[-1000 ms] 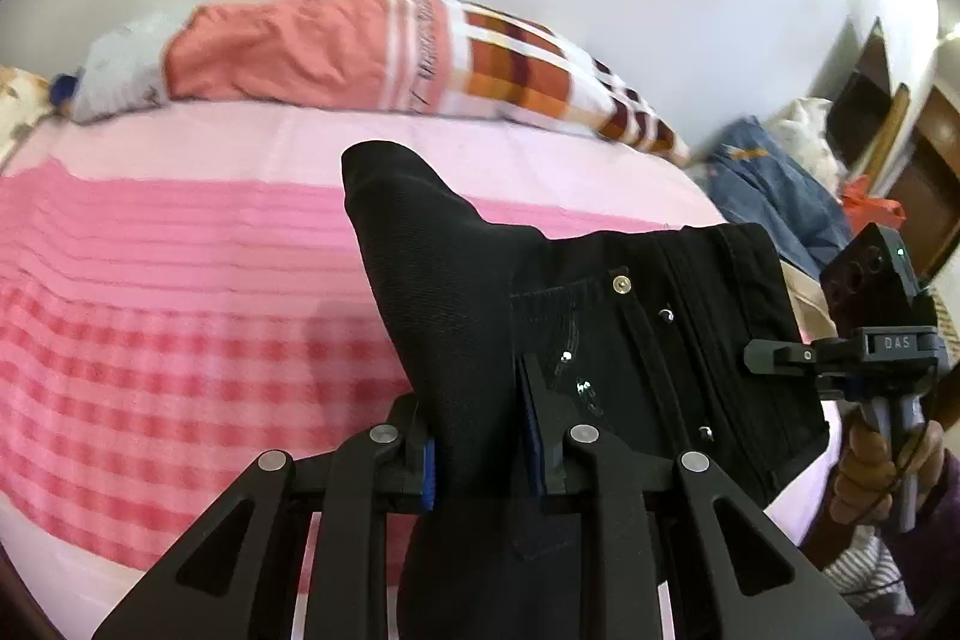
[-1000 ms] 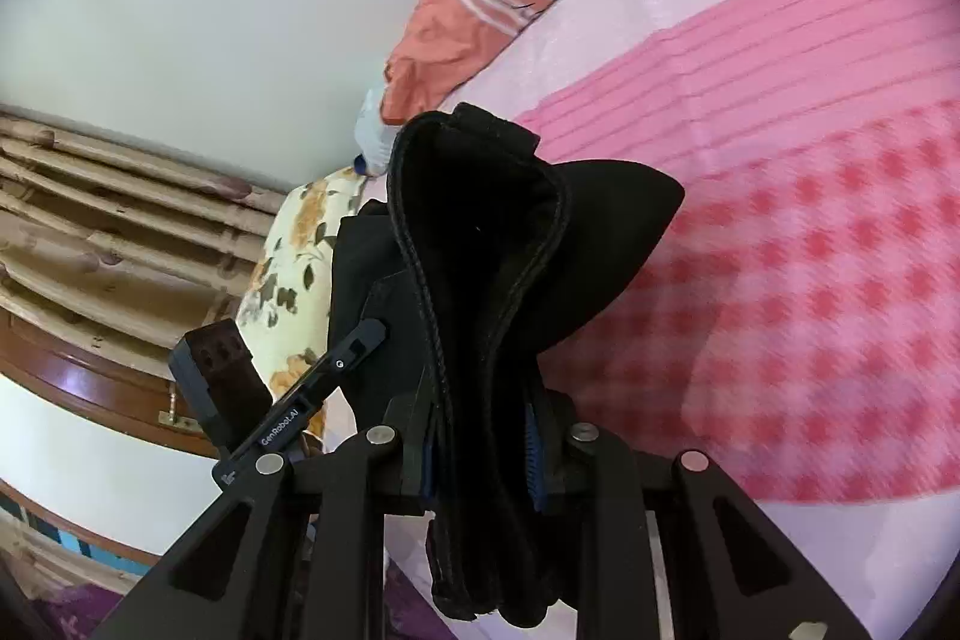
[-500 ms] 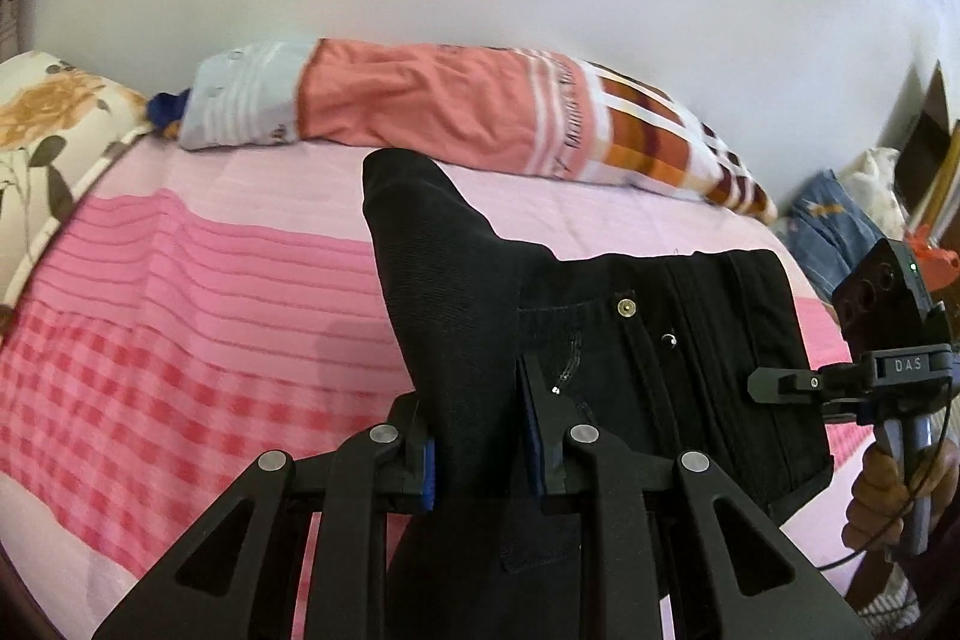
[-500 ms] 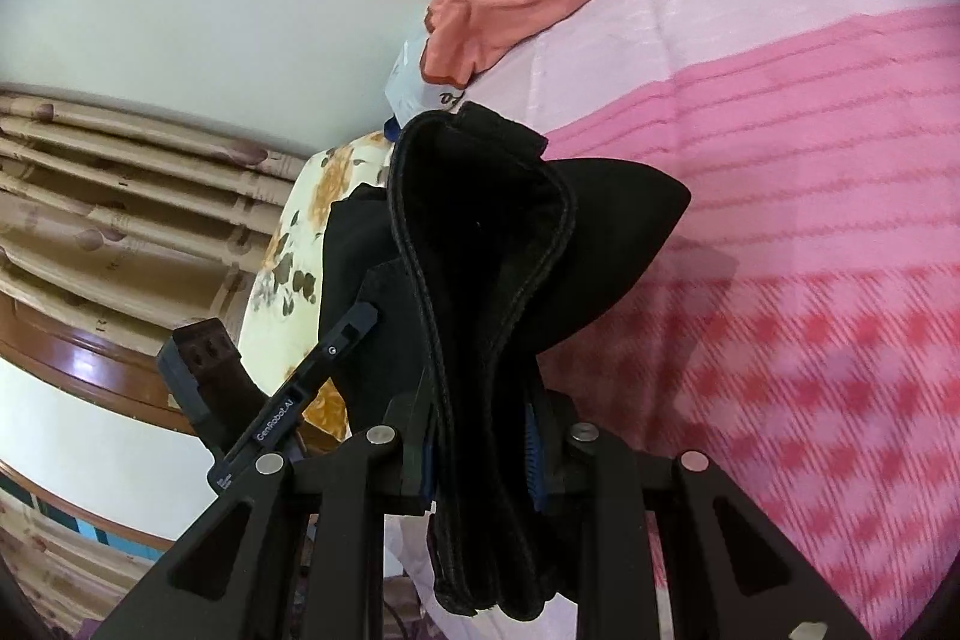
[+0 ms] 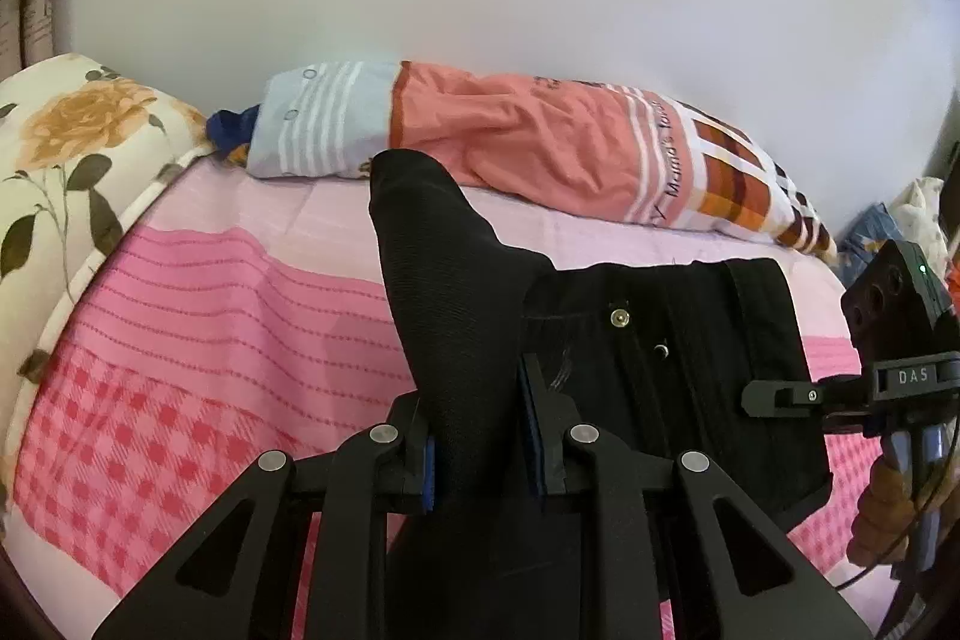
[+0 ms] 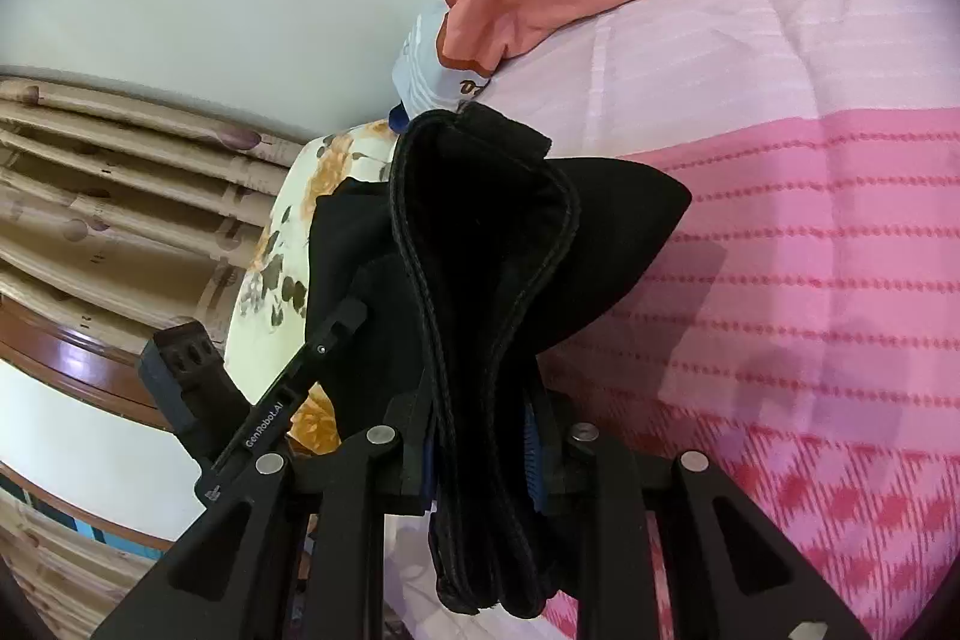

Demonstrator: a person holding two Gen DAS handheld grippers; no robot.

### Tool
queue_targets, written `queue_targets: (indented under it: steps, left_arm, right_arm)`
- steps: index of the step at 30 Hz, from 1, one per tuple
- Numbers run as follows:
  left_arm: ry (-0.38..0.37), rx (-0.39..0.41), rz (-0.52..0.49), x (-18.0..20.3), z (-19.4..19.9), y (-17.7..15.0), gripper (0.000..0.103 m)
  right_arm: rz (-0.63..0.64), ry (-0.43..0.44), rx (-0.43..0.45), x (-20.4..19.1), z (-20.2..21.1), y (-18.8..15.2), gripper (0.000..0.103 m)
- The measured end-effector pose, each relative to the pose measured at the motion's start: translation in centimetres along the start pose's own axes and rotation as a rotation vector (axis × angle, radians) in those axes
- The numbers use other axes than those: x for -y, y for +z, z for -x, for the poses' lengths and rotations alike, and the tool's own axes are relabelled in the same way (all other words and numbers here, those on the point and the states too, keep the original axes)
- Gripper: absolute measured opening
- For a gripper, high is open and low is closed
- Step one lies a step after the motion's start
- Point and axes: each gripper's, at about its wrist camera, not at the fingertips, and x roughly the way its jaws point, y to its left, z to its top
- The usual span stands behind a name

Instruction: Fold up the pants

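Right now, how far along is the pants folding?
Done: both grippers have gripped the pants and lifted them above the bed. In hand: left gripper and right gripper hold them. Left: laying them down and folding; no finished fold shows.
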Motion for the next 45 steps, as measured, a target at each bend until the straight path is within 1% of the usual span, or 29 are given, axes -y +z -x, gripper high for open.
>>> queue_targets:
  steps: [5, 19, 30, 40, 45]
  left_arm:
    - [0.013, 0.004, 0.004, -1.1, -0.7, 0.6, 0.022]
    - [0.035, 0.019, 0.002, -2.4, -1.3, 1.6, 0.022]
    - [0.057, 0.002, 0.029, -4.3, -3.3, 1.2, 0.022]
    - [0.068, -0.007, 0.024, -4.9, -4.1, 0.8, 0.022]
    - [0.072, -0.012, 0.038, -5.4, -4.5, 0.5, 0.023]
  right_arm:
    - [-0.004, 0.005, -0.01, -0.2, -1.2, 0.4, 0.022]
    - [0.001, 0.0, -0.017, -0.6, -2.2, 0.9, 0.022]
    - [0.002, -0.022, -0.016, -0.4, -3.0, 1.3, 0.022]
    - [-0.033, -0.033, -0.007, 0.8, -2.9, 1.2, 0.022]
    - [-0.034, -0.05, -0.006, 1.3, -2.8, 1.2, 0.022]
